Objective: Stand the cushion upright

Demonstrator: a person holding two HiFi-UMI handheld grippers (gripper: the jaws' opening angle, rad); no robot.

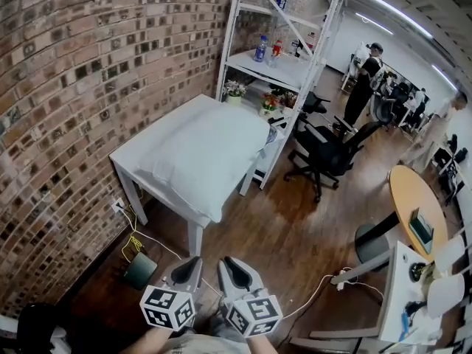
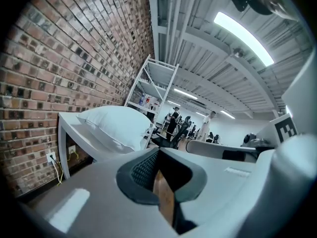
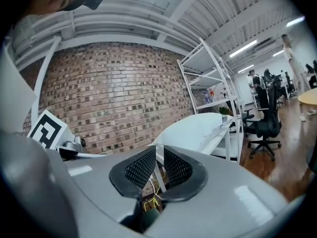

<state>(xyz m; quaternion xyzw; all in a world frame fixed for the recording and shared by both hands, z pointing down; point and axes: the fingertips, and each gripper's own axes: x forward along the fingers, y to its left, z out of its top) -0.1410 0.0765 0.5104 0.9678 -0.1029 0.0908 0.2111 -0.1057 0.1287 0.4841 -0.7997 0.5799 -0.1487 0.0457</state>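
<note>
A white cushion lies flat on a white table against the brick wall. Both grippers hang low over the wooden floor, well short of the table's front corner. My left gripper is shut with nothing in it. My right gripper sits just beside it. In the left gripper view the cushion shows beyond the closed pads of the left gripper. In the right gripper view the right gripper has its pads a narrow slit apart, empty, and the cushion lies ahead to the right.
A white shelf rack with bottles and flowers stands behind the table. A black office chair is to its right and a round wooden table farther right. A dark box and yellow cable lie on the floor near the table leg.
</note>
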